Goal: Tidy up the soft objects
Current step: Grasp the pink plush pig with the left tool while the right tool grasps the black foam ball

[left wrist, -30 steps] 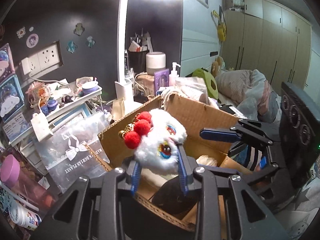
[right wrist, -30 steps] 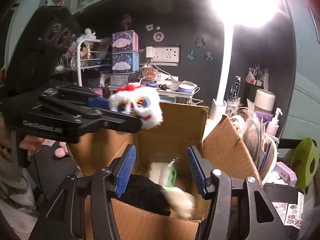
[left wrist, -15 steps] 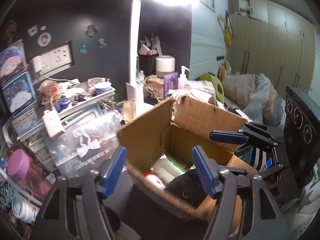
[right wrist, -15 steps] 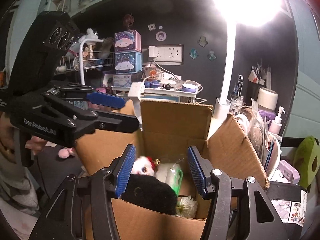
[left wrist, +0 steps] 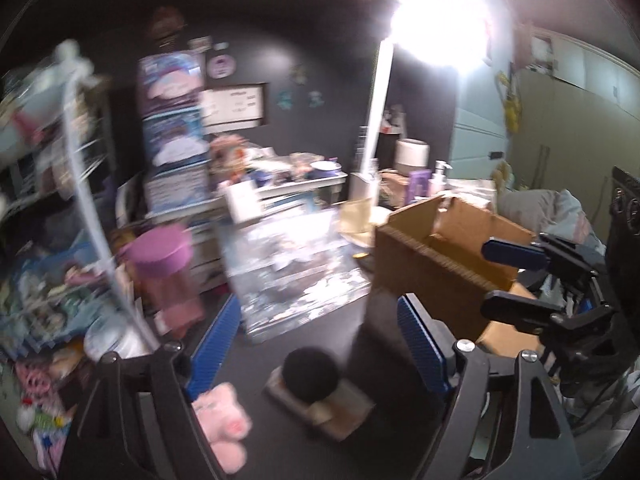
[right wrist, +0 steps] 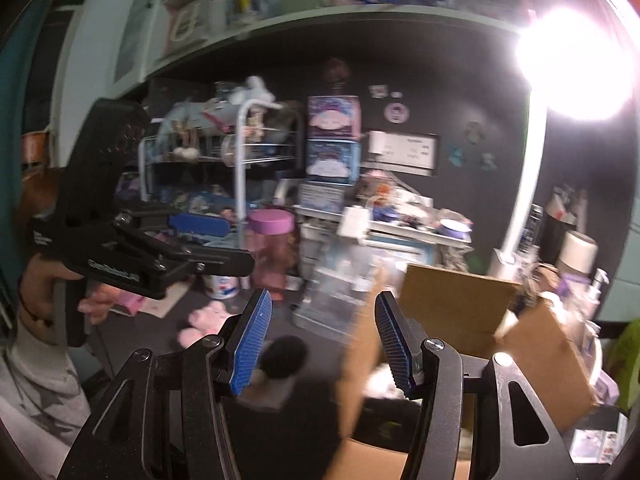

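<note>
— Both grippers, left (left wrist: 316, 344) and right (right wrist: 324, 344), gape empty; box (left wrist: 448, 256) stands right, pink plush (left wrist: 222, 420) and black plush (left wrist: 310, 374) on open dark surface (left wrist: 320, 320).
— Right view alone shows inside the box.

- Cardboard box (left wrist: 448, 264), right of centre: plain brown corrugated board, matt, raw cut edges.
- Pink plush toy (left wrist: 224, 420), lower left: soft, fuzzy cloth.
- Black pom-pom (left wrist: 311, 374), lower centre: dense, matt fluff.
- Table (left wrist: 280, 340): dark, matt, smooth surface.
- Left gripper (left wrist: 320, 332) fingers (left wrist: 420, 344): ribbed blue pads on matt black plastic, with bright metal screws.
- Pink bottle (left wrist: 166, 276), left: translucent plastic, opaque lid.
</note>
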The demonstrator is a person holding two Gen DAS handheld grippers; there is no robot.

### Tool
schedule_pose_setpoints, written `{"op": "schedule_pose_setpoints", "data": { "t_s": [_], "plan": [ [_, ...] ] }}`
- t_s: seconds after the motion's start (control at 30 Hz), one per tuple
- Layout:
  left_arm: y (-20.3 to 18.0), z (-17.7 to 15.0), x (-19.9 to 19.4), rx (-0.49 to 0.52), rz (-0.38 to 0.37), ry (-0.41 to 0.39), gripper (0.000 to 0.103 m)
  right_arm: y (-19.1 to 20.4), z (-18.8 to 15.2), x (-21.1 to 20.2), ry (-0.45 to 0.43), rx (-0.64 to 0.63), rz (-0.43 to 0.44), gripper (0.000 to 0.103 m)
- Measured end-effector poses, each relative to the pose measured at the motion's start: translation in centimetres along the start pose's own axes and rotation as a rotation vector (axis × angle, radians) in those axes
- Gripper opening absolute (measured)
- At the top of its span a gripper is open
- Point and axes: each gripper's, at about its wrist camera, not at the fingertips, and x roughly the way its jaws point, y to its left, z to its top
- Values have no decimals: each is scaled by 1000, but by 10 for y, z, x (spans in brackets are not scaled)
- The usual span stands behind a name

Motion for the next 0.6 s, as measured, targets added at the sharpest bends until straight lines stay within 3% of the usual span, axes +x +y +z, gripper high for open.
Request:
{"op": "schedule_pose_setpoints", "data": {
  "t_s": [0.27,0.4,0.6],
  "plan": [
    [61,-47,3,-90,91,66,85,53,1,52,89,-64,87,52],
    [81,-73,25,-128,104,147,86,66,-14,87,181,-37,122,66],
    [88,-103,61,-132,108,254,86,56,-48,141,338,13,20,70]
  ]
}}
